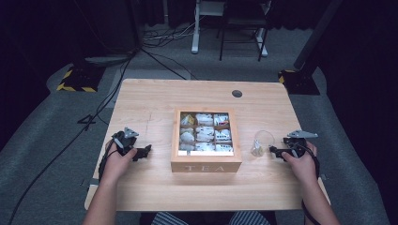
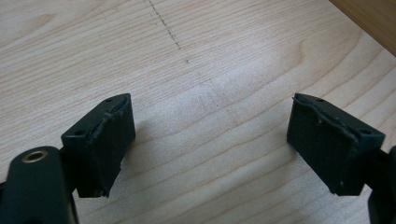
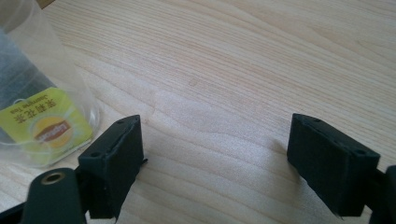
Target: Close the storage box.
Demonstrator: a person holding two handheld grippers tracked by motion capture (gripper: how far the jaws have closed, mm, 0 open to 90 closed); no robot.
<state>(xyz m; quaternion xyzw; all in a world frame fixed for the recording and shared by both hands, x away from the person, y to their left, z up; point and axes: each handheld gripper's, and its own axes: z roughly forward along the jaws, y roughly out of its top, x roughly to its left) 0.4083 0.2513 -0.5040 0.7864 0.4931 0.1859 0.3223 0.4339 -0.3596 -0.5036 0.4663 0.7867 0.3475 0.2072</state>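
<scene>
One clear glass (image 1: 262, 143) holding a tea bag stands right of centre, just left of the right gripper (image 1: 276, 151); one wooden tea box (image 1: 206, 161) with nine filled compartments sits mid-frame. Two grippers, the left gripper (image 1: 144, 151) at lower left, both jaws apart with nothing between. The pale wooden table (image 1: 155, 101) has bare margins on all sides; grey floor and cables lie beyond

Left gripper (image 1: 146, 151) and right gripper (image 1: 273, 150) held low, pointing inward, jaws spread wide, nothing between them.
</scene>
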